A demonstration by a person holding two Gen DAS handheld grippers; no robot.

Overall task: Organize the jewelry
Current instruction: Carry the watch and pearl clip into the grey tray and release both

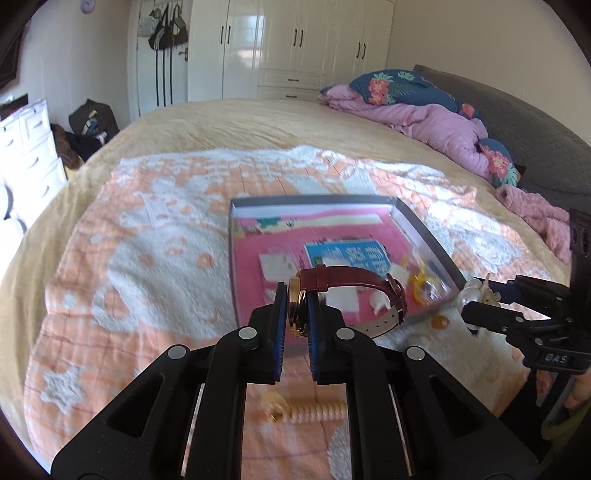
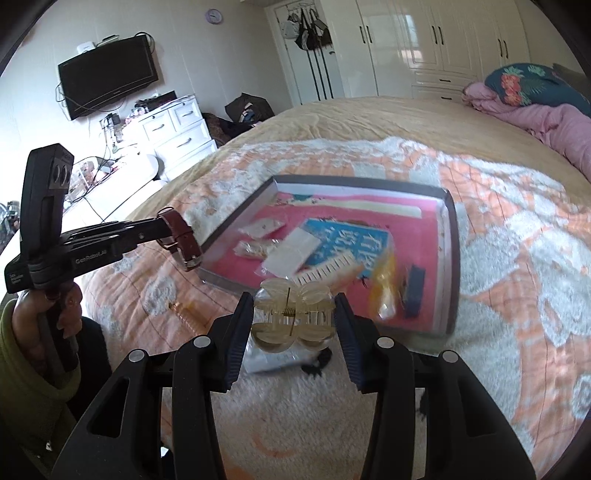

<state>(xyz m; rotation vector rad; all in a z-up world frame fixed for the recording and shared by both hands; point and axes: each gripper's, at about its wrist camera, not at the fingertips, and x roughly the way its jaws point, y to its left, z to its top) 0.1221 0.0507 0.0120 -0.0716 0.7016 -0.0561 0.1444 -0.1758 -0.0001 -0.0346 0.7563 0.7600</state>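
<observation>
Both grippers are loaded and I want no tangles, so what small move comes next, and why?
Probably carry the watch forward over the box and release it: the left gripper already pinches it near the box's front edge, while the right gripper holds the clear hair clip apart.

1. Left gripper (image 2: 162, 225), body side, seen from the right wrist view: white lettering "GenRobotLAB", the last letters not sharp. Below it, at the rear end of the body, a small white label of about three short lines, too small to read.
2. Right gripper (image 1: 476, 295), rear block, seen from the left wrist view: raised letters "DAS", the rest cut off.
3. Blue booklet (image 2: 340, 240) in the shallow box (image 2: 452, 258): large white characters, apparently Chinese, blurred and unreadable in both views.
4. Wall clock (image 2: 214, 15): numerals illegible.
</observation>
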